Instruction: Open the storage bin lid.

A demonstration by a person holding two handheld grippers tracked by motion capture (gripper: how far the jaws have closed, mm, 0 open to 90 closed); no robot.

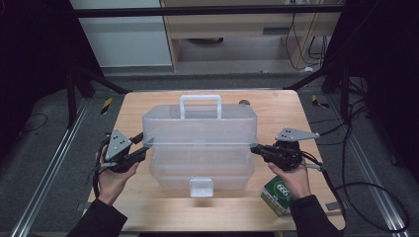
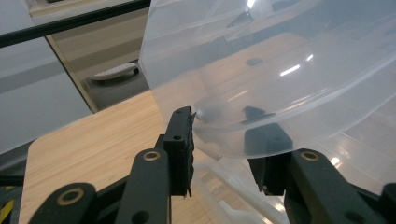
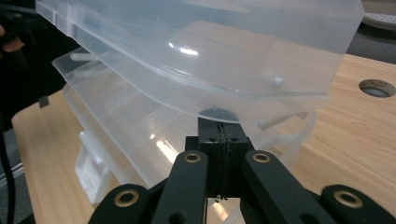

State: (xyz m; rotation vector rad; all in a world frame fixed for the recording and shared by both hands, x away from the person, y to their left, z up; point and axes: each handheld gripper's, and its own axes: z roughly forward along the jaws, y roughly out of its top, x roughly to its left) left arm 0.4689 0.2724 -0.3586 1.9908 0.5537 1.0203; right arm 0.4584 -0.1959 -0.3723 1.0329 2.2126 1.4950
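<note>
Clear plastic box (image 1: pixel 200 143) mid wooden worktop (image 1: pixel 276 106), lid raised.
Left gripper (image 2: pixel 224 154) jaws straddle the lid's smooth curved rim, parted; right gripper (image 3: pixel 219 140) jaws pressed together under the opposite edge.

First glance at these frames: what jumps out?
A big clear plastic storage box sits mid-table, its lid with a white handle lifted off the base. The left gripper and right gripper meet the lid's rim from either side; the left one's fingers stand apart around the edge, the right's look pressed together under it. A green carton lies by the right hand.
</note>
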